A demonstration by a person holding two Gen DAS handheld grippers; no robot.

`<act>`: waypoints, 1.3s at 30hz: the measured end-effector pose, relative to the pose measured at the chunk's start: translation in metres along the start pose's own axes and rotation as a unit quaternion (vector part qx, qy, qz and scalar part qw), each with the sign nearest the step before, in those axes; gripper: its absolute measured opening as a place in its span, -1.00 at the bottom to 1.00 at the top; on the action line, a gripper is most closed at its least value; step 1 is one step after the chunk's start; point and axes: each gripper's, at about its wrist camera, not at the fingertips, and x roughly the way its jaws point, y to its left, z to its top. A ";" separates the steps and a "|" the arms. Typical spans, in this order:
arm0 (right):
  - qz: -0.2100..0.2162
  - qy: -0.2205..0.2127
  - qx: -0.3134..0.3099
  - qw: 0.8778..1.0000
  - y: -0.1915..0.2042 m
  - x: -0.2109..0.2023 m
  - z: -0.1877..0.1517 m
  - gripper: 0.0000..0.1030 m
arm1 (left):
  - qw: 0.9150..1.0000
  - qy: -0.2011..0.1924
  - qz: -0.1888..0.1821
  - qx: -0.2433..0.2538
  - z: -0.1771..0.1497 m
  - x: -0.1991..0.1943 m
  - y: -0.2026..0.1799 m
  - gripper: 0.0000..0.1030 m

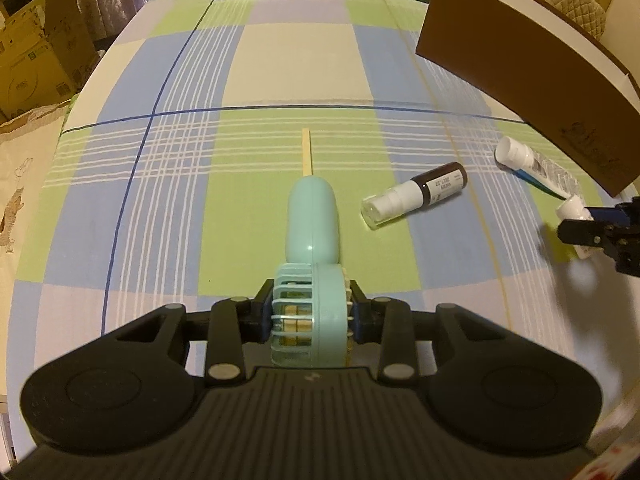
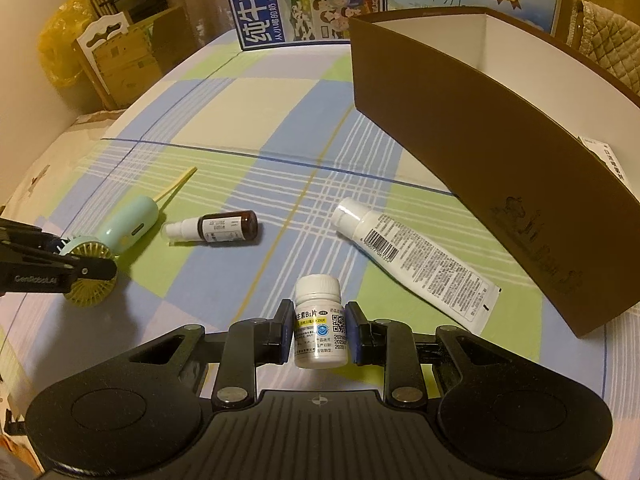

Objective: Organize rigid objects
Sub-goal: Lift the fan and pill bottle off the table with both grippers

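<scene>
L tool point(image 1: 310, 320) clamps mini fan point(image 1: 312, 240) by head; R tool point(image 2: 318, 332) grips pill bottle point(image 2: 320, 320); box point(image 2: 480, 152) ahead-right, prob. drop spot.

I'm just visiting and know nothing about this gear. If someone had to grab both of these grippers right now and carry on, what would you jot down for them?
Left gripper: shut on the mint handheld fan, clamped at its head, handle pointing away.
Right gripper: shut on the white pill bottle, held upright.
On the checked cloth: the brown spray bottle and the white tube, both lying down; a thin wooden stick beyond the fan.
Brown box: open, at the right; a white carton shows inside.
Left to do: probably box both held items, then the bottle and tube.
</scene>
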 end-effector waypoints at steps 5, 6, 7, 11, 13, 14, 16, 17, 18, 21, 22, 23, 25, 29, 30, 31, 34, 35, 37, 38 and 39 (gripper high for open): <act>-0.001 -0.001 0.002 1.000 0.000 -0.004 -0.005 -0.54 | 1.000 0.000 0.007 0.006 -0.001 0.002 -0.002 -0.41; -0.002 -0.001 0.003 1.000 -0.001 -0.006 -0.006 -0.54 | 1.000 0.000 0.008 0.004 -0.001 0.002 -0.002 -0.41; -0.003 -0.001 0.005 1.000 -0.001 -0.007 -0.007 -0.54 | 1.000 -0.001 0.008 0.001 -0.001 0.002 -0.002 -0.41; -0.005 -0.003 0.007 1.000 -0.003 -0.011 -0.011 -0.54 | 1.000 -0.003 0.011 -0.002 -0.002 0.001 -0.002 -0.41; -0.005 -0.004 0.008 1.000 -0.003 -0.013 -0.012 -0.54 | 1.000 -0.003 0.009 -0.003 -0.002 0.001 -0.002 -0.41; -0.005 -0.004 0.008 1.000 -0.003 -0.014 -0.013 -0.54 | 1.000 -0.004 0.009 -0.004 -0.003 0.000 -0.002 -0.41; -0.005 -0.004 0.009 1.000 -0.003 -0.015 -0.014 -0.54 | 1.000 -0.005 0.010 -0.006 -0.004 -0.002 -0.002 -0.41; -0.005 -0.004 0.009 1.000 -0.003 -0.015 -0.014 -0.54 | 1.000 -0.005 0.010 -0.006 -0.005 -0.002 -0.002 -0.41; -0.005 -0.004 0.009 1.000 -0.003 -0.015 -0.015 -0.54 | 1.000 -0.006 0.010 -0.007 -0.006 -0.003 -0.001 -0.41; -0.004 -0.005 0.008 1.000 -0.003 -0.016 -0.015 -0.54 | 1.000 -0.008 0.011 -0.011 -0.008 -0.007 -0.001 -0.41; -0.004 -0.006 0.008 1.000 -0.003 -0.016 -0.016 -0.54 | 1.000 -0.009 0.011 -0.012 -0.008 -0.008 -0.001 -0.41; -0.004 -0.006 0.008 1.000 -0.003 -0.017 -0.017 -0.54 | 1.000 -0.010 0.012 -0.013 -0.009 -0.010 -0.001 -0.41; -0.003 -0.007 0.007 1.000 -0.002 -0.017 -0.017 -0.54 | 1.000 -0.012 0.012 -0.014 -0.010 -0.012 -0.001 -0.41; 0.000 -0.009 0.003 1.000 0.000 -0.019 -0.015 -0.54 | 1.000 -0.019 0.013 -0.018 -0.010 -0.019 -0.001 -0.41; 0.001 -0.010 0.002 1.000 0.000 -0.019 -0.014 -0.54 | 1.000 -0.021 0.012 -0.019 -0.010 -0.021 -0.002 -0.41; 0.002 -0.011 0.001 1.000 0.001 -0.020 -0.014 -0.54 | 0.999 -0.024 0.011 -0.020 -0.010 -0.024 -0.002 -0.41; 0.004 -0.014 -0.001 1.000 0.002 -0.021 -0.012 -0.54 | 0.999 -0.032 0.009 -0.021 -0.008 -0.030 -0.004 -0.41; 0.004 -0.016 -0.002 1.000 0.002 -0.022 -0.012 -0.54 | 0.999 -0.035 0.008 -0.021 -0.007 -0.032 -0.004 -0.42; 0.005 -0.018 -0.002 1.000 0.003 -0.024 -0.010 -0.54 | 0.999 -0.042 0.005 -0.021 -0.005 -0.038 -0.006 -0.42; 0.006 -0.019 -0.003 1.000 0.003 -0.024 -0.010 -0.54 | 0.999 -0.045 0.005 -0.021 -0.004 -0.040 -0.007 -0.42; 0.007 -0.020 -0.003 1.000 0.003 -0.025 -0.009 -0.54 | 0.999 -0.048 0.004 -0.021 -0.003 -0.043 -0.008 -0.42</act>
